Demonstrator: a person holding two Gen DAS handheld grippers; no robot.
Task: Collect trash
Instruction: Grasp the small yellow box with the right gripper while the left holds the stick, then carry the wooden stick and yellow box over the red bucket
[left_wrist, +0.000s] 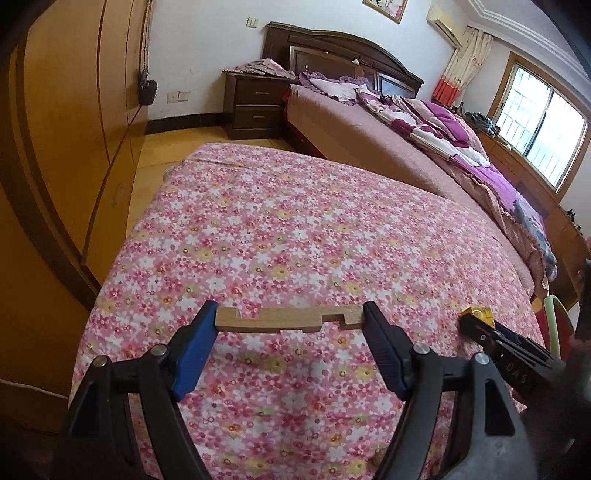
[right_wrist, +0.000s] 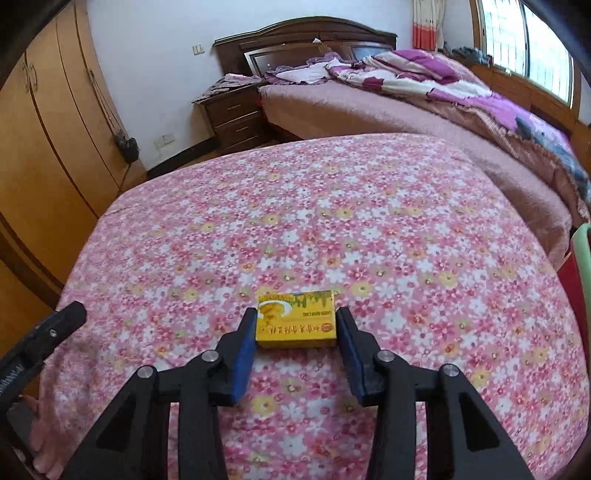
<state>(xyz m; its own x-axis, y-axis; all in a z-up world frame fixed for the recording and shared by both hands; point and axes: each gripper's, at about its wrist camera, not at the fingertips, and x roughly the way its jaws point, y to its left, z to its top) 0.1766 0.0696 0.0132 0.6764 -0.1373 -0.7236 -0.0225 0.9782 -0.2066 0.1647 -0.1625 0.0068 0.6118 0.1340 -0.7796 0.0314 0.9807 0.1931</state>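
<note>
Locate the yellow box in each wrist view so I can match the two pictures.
Left wrist view: the yellow box shows at the lower right edge, at the tip of the right gripper.
Right wrist view: the yellow box sits low in the centre, between the right gripper's blue pads.
Shared landmark: the dark wooden nightstand beside the bed.
</note>
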